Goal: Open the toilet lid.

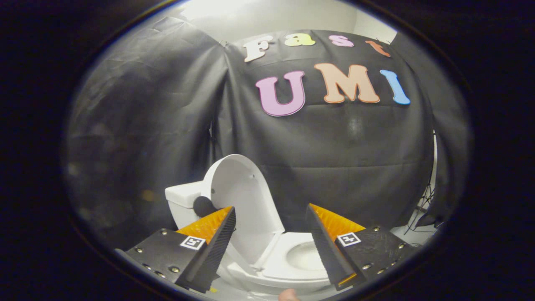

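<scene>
- Standing wide apart, the two fingers of the gripper [269,219] are spread open and hold nothing; neither one touches the toilet.
- Between the fingers and just beyond them sits the toilet [267,267], a white one, seen from above and at an angle.
- Its toilet lid [242,196] is already raised: it stands nearly upright, with its long axis running up and down, leaning a little back toward the tank, and its inner face turned toward the fingers.
- The lower part of the lid is covered by the tip of the left finger [209,251], so the hinge is hard to make out.
- The seat [288,251] lies flat under the lid, and the bowl opening [305,257] is partly hidden behind the right finger [334,251].
- Behind the lid, past the left finger, is the tank [182,200]; a dark round thing [204,205] sits against it, and I cannot tell what it is.
- Beyond everything hangs the black cloth wall [334,167] of the booth.
- Past the right finger, a thin black stand [424,205] is visible, small and unclear.
</scene>
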Demonstrator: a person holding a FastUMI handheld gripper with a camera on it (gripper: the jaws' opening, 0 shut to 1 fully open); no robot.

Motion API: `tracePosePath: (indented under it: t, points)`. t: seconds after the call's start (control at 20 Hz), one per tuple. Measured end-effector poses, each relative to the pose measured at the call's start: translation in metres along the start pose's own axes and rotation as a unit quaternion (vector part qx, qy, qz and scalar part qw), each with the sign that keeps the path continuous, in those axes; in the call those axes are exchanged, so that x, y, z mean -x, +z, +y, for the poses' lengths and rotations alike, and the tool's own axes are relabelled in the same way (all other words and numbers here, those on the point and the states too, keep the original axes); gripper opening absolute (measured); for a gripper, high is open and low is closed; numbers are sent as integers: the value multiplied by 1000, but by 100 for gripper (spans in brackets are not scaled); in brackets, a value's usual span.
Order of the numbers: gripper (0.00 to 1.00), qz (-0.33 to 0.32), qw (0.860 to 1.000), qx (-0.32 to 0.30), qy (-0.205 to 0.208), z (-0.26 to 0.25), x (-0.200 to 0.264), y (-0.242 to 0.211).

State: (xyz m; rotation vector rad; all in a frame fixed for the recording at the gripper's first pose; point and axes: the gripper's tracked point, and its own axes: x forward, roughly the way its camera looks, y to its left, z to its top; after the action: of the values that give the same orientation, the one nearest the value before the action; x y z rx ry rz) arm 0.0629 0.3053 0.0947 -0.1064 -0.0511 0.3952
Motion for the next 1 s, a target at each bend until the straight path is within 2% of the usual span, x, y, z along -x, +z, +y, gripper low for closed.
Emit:
tracePosePath:
  t: [0.45,1.0]
  points:
    - [99,12,999,14,-33,-58,14,4]
    - [99,12,995,21,-96,-141,51,14]
